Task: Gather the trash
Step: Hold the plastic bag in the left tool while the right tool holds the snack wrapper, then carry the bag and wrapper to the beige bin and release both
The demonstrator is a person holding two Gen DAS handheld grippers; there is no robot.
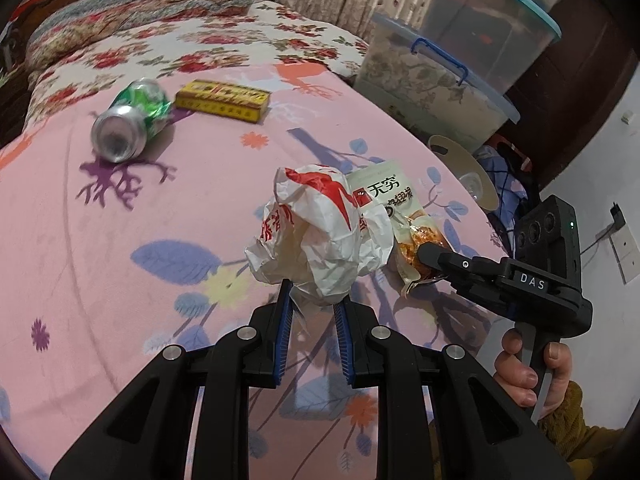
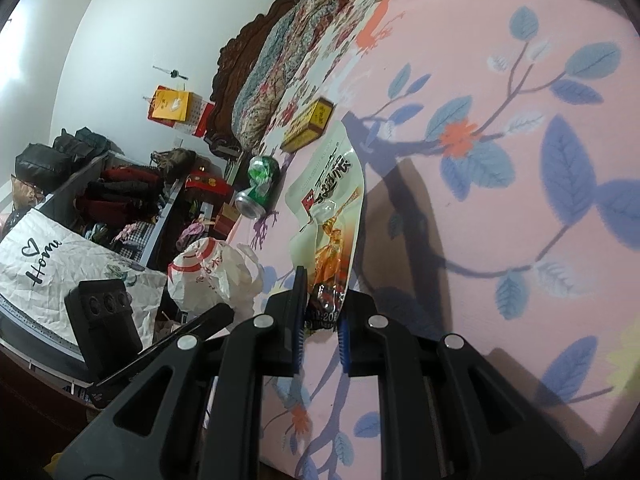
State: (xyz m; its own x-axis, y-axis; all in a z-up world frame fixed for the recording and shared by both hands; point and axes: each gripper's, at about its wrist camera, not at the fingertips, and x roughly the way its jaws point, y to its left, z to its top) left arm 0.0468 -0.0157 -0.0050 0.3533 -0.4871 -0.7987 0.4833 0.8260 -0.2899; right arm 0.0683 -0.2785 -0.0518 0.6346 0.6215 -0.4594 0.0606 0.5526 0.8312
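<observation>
Between right gripper [image 2: 322, 308] pads, clamped snack packet [image 2: 326, 200], length pointing away along bedsheet [image 2: 500, 240].

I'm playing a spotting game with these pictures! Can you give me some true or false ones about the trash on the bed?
1. The left gripper holds a crumpled white wrapper. True.
2. The right gripper is empty. False: it pinches a snack packet.
3. The green can stands upright. False: it lies dented on its side.
4. A yellow box lies beside the can. True.
5. The bedsheet is plain blue. False: pink with leaves.
</observation>
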